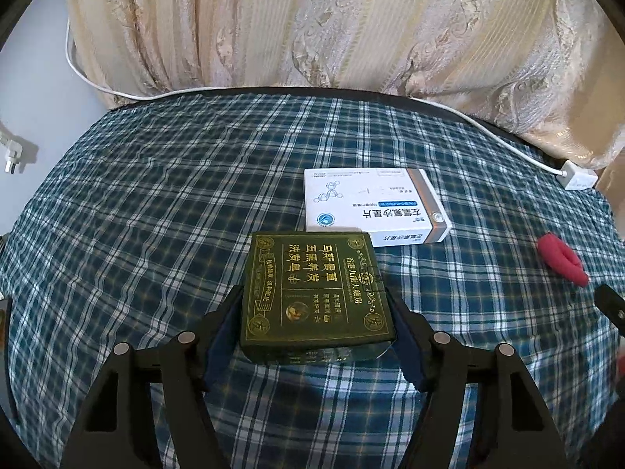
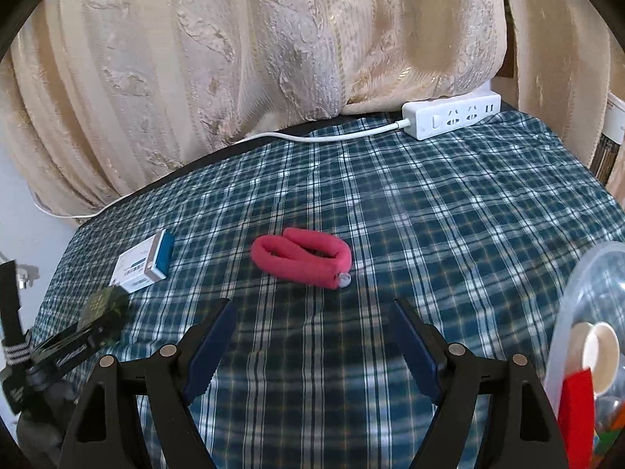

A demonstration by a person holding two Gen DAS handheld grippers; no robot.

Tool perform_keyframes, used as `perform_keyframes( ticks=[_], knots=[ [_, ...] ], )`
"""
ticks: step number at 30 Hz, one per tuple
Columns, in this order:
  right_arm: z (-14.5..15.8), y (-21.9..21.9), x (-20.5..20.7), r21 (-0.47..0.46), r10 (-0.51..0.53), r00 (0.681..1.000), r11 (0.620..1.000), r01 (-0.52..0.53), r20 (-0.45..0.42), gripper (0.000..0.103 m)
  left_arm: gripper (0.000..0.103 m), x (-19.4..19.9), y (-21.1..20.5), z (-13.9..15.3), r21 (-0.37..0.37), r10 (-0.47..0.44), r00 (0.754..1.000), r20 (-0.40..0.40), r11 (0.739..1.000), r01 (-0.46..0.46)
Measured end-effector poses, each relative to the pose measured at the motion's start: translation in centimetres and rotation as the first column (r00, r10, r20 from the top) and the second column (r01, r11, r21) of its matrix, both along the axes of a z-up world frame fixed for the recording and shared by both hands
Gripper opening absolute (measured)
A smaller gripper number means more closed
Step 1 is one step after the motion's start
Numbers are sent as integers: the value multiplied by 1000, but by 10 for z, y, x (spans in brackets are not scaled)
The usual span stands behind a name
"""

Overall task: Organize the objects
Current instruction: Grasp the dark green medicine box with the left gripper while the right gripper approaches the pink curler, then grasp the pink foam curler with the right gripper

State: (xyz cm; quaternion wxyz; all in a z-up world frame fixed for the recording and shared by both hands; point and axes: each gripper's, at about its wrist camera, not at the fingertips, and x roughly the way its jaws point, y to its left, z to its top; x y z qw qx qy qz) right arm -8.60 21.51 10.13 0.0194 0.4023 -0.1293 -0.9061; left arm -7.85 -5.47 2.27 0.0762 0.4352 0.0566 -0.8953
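Noting layout, biggest item first; all positions taken off the white cardboard medicine box [image 1: 371, 203] with blue print.

- Cream brocade curtain [image 1: 312, 19]: hanging behind the white box, along the far edge of the surface.
- Blue-and-white plaid cloth [image 1: 136, 195]: spread flat under the white box and under everything else listed.
- Clear plastic tub [image 2: 586, 273]: well to the right of the white box, at the near right edge of the right wrist view. Holding a roll of tape [image 2: 601, 348] and a red block; other contents blurred.
- White plastic power strip [image 2: 453, 115]: far right of the white box, against the curtain. White cable running back along the cloth's far edge behind the box.
- Dark green square carton [image 1: 312, 293] with gold lettering: just in front of the white box, far corner overlapping its near edge in the left wrist view; contact between them not resolvable.
- Red fabric-covered loop [image 2: 300, 258], folded on itself: lying to the right of the white box, apart from it.
- Left gripper [image 1: 313, 293]: in front of the white box, jaws clamped on the two sides of the green carton.
- Right gripper [image 2: 312, 312]: right of the white box, jaws wide apart, nothing between them, red loop just beyond the fingertips.
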Motion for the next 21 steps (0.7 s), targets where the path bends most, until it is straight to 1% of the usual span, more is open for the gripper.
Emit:
perform_keyframes(
  ticks=[5,11,16,21],
  knots=[
    [-5,-1,-21,18,9,1000,1000,-9,11,84,69,6,3,7,8,-17,1000,-24,1000,18],
    [-9,3,-45,17,5,1000,1000,-5,23,84,69,12,11,13,12,-55,998,-39,998,56],
    [-16,6,-63,27,8,999,1000,-9,43,84,69,13,13,14,12,-66,997,-42,998,66],
    [-22,3,-72,33,40,998,999,-41,49,84,69,14,15,13,10,-64,997,-33,998,65]
  ],
)
